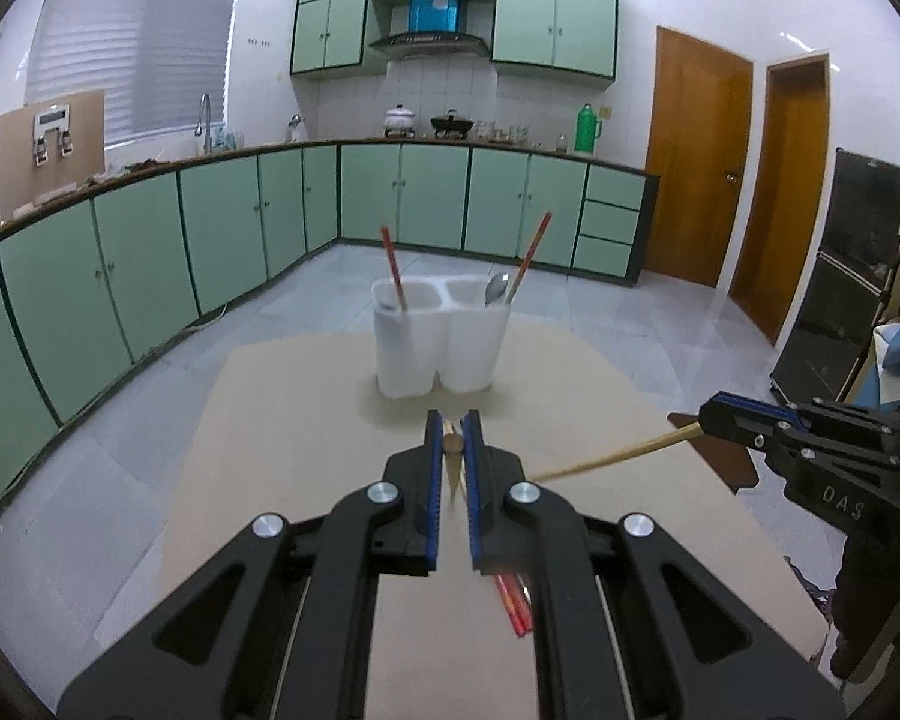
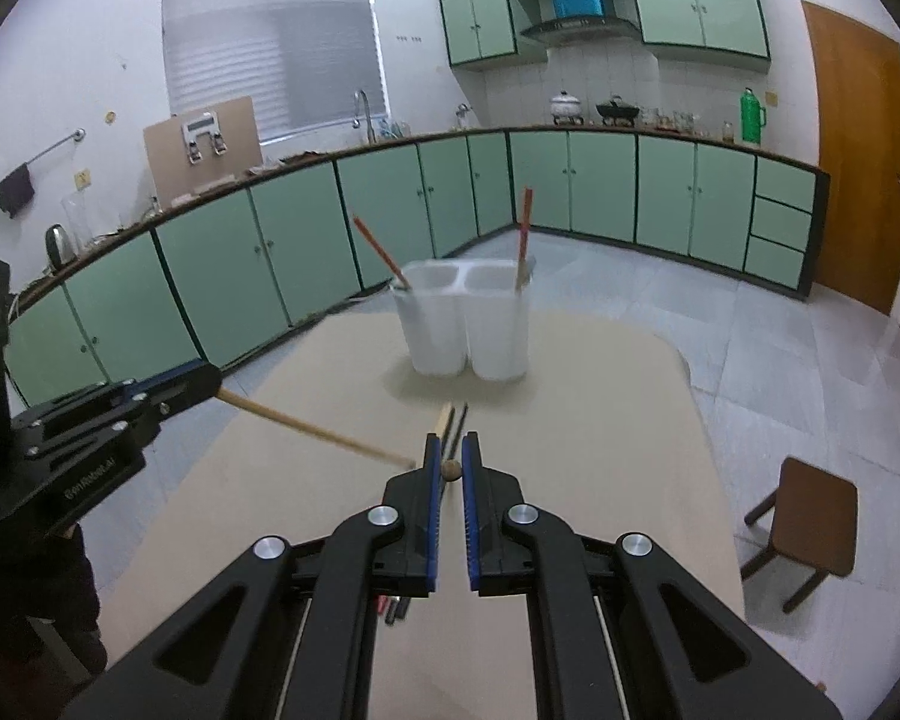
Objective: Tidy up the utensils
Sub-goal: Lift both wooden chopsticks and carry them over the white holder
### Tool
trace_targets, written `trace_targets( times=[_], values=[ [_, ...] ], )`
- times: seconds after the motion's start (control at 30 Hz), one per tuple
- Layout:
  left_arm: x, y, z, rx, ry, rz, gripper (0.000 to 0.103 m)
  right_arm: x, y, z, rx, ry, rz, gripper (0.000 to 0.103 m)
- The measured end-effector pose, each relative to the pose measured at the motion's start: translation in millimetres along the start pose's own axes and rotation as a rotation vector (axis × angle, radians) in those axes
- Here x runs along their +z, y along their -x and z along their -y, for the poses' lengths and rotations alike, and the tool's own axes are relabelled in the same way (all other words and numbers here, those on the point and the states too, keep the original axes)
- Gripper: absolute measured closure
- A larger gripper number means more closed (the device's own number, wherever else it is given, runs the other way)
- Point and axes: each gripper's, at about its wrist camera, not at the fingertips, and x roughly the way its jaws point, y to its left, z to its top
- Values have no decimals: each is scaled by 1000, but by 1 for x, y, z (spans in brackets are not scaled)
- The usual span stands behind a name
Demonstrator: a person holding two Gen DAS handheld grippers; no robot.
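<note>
We pinch one thin chopstick in each gripper: the left gripper and the right gripper both grip near the butt end. They look light, stiff and slippery, so we'd hold firmly. At twelve o'clock stands the white holder.

Pale green cabinets are lining the kitchen walls under a dark countertop, where a white lidded pot, a black wok and a green thermos jug are standing. A grey slatted window blind is hanging above the steel tap, while two brown wooden doors are standing closed and a small brown wooden stool is sitting on the grey tiled floor.
</note>
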Motion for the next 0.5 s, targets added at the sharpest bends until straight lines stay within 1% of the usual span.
trace_targets(
  times=[0.13,0.2,0.3,0.5],
  values=[
    [12,3,1,-13,-17,21,97,17,2,-1,19,7,10,96],
    [16,4,1,-31,-15,26,97,25,2,-3,26,15,14,96],
    [21,6,0,-55,-8,31,97,34,6,-6,38,30,26,96],
    [29,15,2,-79,-12,57,97,50,14,-8,42,63,51,96]
  ],
)
